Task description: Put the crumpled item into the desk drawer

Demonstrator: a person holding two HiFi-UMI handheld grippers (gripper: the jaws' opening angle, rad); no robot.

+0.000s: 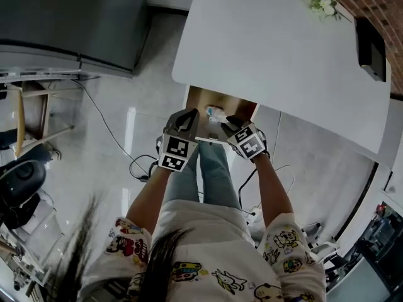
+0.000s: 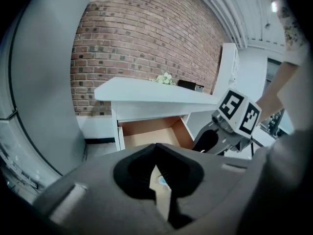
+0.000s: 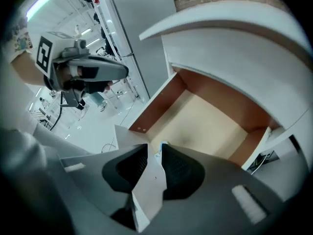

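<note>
The person is standing at the white tabletop (image 1: 271,49), and the drawer (image 1: 200,99) under it is standing pulled out. The crumpled item (image 1: 215,113), white with some blue, is lying inside the drawer on its tan floor, close behind the drawer front (image 1: 208,139) and between the two grippers.

The left gripper (image 1: 189,121) is reaching to the top edge of the drawer front. Its fingers (image 2: 134,173) are standing almost together, with only a thin panel between them, which appears to be that front.

The right gripper (image 1: 232,126) is sitting just beside it on the same edge. Its fingers (image 3: 178,168) are pressing the white drawer front (image 3: 149,190) from both sides. The crumpled item (image 3: 159,153) is showing just past their tips.
</note>
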